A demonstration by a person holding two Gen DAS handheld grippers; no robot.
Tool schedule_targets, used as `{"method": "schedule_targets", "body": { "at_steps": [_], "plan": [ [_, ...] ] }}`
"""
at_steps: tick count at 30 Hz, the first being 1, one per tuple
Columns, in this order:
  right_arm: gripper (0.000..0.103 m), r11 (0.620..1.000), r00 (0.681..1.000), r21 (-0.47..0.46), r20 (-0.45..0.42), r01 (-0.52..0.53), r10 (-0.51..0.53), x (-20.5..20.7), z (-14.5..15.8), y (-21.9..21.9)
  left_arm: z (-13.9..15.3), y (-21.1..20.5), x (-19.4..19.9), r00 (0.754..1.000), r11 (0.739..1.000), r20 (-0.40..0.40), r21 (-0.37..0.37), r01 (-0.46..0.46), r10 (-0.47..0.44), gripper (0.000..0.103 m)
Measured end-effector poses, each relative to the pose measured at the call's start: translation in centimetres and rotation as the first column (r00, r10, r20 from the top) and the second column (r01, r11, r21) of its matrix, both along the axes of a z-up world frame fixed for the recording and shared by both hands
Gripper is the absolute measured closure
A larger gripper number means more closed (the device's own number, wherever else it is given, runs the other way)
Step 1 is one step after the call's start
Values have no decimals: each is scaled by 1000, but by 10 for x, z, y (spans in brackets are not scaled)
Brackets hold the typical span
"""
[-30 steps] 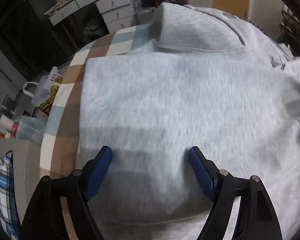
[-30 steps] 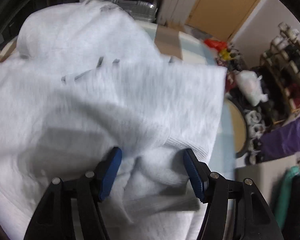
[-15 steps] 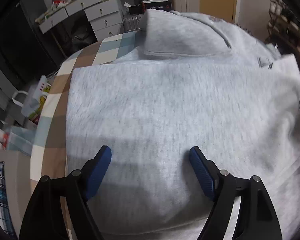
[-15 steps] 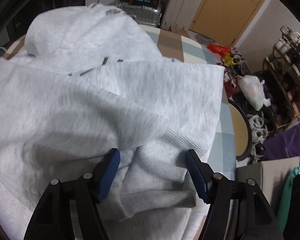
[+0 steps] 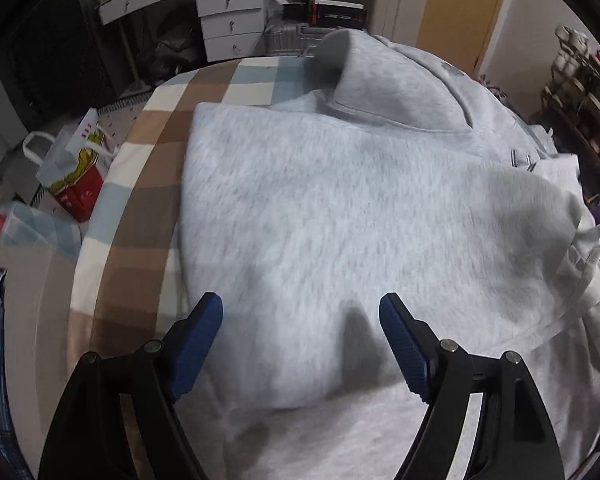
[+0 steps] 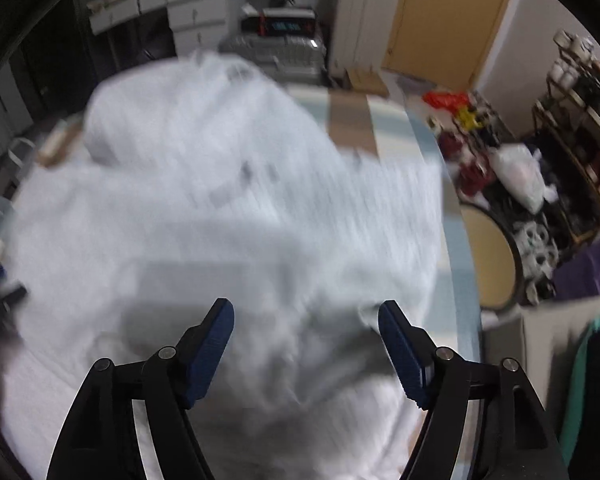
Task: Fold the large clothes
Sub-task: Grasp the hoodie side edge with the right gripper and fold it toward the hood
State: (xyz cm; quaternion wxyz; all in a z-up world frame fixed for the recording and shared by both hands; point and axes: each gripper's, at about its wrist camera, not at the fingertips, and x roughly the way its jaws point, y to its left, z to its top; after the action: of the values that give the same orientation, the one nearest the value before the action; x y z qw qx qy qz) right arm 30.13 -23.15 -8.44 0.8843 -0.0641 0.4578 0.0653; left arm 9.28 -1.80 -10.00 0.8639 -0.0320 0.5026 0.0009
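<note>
A large light grey hoodie [image 5: 340,208] lies spread on a round table with a checked cloth [image 5: 140,184]. Its hood [image 5: 388,84] points to the far side and a sleeve is folded across the body. My left gripper [image 5: 300,320] is open and empty, hovering over the hoodie's near left part. In the right wrist view the hoodie [image 6: 220,220] is blurred by motion. My right gripper [image 6: 306,320] is open and empty above the bunched cuff area at the hoodie's near right.
White drawers [image 5: 228,12] and a suitcase [image 5: 292,36] stand beyond the table. Bags [image 5: 76,176] sit on the floor at the left. Shoe racks [image 6: 572,128] and a round stool [image 6: 488,256] stand at the right. The table's edge [image 6: 460,240] runs close to the hoodie.
Both cameras have pulled back and up from the hoodie. The right view has gone blurred with motion, and the folded sleeve cuff now lies lower between the right fingers.
</note>
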Motion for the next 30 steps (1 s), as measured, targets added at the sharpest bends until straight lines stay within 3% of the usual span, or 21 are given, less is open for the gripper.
{"method": "schedule_targets", "body": {
  "at_steps": [2, 6, 9, 12, 15, 16, 17, 18, 21, 25, 30],
  "plan": [
    [18, 1000, 999, 10, 31, -23, 23, 26, 17, 23, 3, 0, -4, 1000, 1000, -16, -6, -23, 23, 26],
    [17, 998, 997, 51, 66, -36, 32, 102, 29, 81, 7, 7, -3, 999, 996, -25, -81, -28, 26, 26],
    [17, 997, 999, 76, 35, -16, 13, 156, 18, 116, 11, 4, -7, 1000, 997, -15, -78, 10, -11, 26],
    [23, 999, 1000, 33, -9, -10, 10, 203, -7, 144, 10, -4, -8, 998, 998, -7, -16, 54, -54, 26],
    [45, 996, 999, -86, -44, 4, -8, 228, -29, 154, 2, -1, -3, 997, 997, -34, -8, 72, -72, 26],
    [58, 996, 999, -84, -49, 20, -24, 231, -33, 149, -1, 0, -1, 996, 997, -48, -25, 70, -71, 26],
    [89, 998, 998, -58, -53, 16, -19, 232, -34, 144, -3, 2, 1, 996, 997, -59, -42, 69, -71, 26],
    [97, 999, 999, -46, -47, 10, -12, 230, -31, 139, -5, 2, 2, 995, 996, -70, -54, 67, -70, 26],
    [97, 998, 999, -68, 41, 6, -3, 214, -12, 121, -2, 1, -1, 996, 997, -54, -40, 65, -67, 26],
    [97, 996, 989, -46, 131, 76, -69, 179, 13, 81, 1, -4, -6, 997, 997, -40, -37, 67, -69, 26],
    [97, 993, 983, -20, 146, 114, -110, 123, 21, 38, -2, -12, -8, 996, 997, -42, 0, 76, -76, 26]
  ]
}}
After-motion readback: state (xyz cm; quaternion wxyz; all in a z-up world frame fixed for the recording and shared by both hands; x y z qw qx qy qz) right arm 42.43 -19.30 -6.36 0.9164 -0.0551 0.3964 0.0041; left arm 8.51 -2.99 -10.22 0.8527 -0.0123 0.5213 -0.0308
